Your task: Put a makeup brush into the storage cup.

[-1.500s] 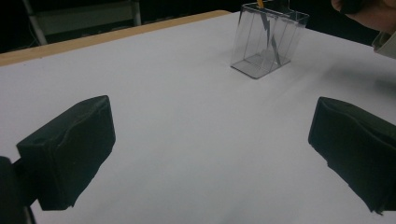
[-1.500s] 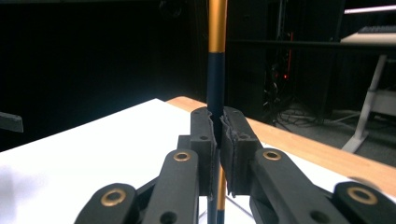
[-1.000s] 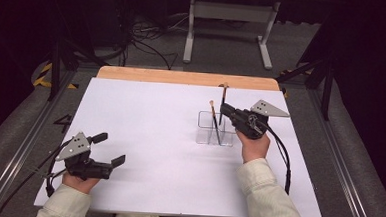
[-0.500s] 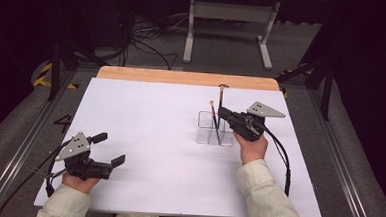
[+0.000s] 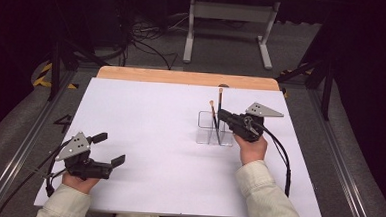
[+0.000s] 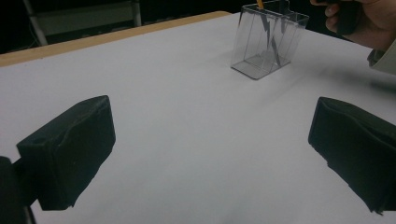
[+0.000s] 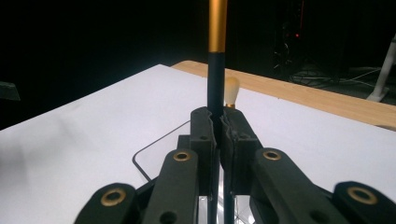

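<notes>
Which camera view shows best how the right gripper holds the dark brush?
The right gripper view: the right gripper has its jaws shut on the dark brush. The high view shows it small; the left gripper view shows part of its handle inside the clear holder.

Both forearms wear cream sleeves with buttoned cuffs. The left gripper [image 5: 107, 149] and right gripper [image 5: 222, 113] are matte black, each topped by a grey three-cornered plate, trailing a black cable; brass-coloured rivets stud the right's linkages.
</notes>
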Demonstrator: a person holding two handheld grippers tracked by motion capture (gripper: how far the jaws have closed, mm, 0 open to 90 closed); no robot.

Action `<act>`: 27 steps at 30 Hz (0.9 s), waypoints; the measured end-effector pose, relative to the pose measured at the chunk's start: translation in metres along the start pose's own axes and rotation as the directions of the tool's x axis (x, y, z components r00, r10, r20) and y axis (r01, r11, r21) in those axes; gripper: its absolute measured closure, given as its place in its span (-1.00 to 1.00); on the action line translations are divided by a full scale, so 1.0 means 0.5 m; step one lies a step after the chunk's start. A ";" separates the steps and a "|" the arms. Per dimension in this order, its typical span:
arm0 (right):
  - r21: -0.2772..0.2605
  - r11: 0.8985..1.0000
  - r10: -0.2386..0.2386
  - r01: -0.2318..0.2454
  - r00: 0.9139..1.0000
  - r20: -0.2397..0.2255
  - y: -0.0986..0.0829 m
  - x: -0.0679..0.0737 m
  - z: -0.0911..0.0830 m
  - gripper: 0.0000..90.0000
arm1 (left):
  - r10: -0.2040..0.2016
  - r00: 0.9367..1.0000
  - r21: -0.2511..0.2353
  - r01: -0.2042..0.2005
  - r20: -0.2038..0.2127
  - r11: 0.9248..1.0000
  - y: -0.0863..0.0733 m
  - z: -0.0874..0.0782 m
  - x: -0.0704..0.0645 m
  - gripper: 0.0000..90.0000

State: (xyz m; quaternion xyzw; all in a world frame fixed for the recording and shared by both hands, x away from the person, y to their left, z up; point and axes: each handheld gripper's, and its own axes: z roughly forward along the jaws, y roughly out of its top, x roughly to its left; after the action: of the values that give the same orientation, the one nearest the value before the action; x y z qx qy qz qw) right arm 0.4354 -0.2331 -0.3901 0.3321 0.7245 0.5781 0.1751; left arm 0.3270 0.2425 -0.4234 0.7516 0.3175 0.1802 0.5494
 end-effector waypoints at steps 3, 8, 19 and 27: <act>0.008 1.000 0.004 -0.004 1.000 -0.001 -0.002 -0.001 0.001 0.87 | 0.000 1.000 0.000 0.000 0.000 1.000 0.000 0.000 0.000 -0.97; 0.020 1.000 0.004 -0.004 1.000 -0.001 -0.005 -0.001 0.004 0.86 | 0.004 1.000 -0.001 -0.004 0.000 1.000 0.000 0.000 0.001 -0.97; 0.031 0.999 0.015 -0.015 1.000 -0.006 -0.009 -0.004 0.005 0.85 | 0.001 1.000 -0.002 -0.001 0.001 1.000 0.000 0.000 0.000 -0.97; -0.016 0.999 0.031 -0.031 0.999 -0.013 0.005 0.000 -0.019 -0.22 | 0.002 1.000 -0.001 -0.002 0.005 1.000 0.001 0.002 0.001 -0.97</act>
State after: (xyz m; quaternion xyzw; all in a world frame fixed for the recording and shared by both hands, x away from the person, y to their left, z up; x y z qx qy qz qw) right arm 0.4301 -0.2400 -0.3849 0.3380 0.7159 0.5885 0.1641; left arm 0.3283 0.2422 -0.4233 0.7520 0.3152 0.1793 0.5504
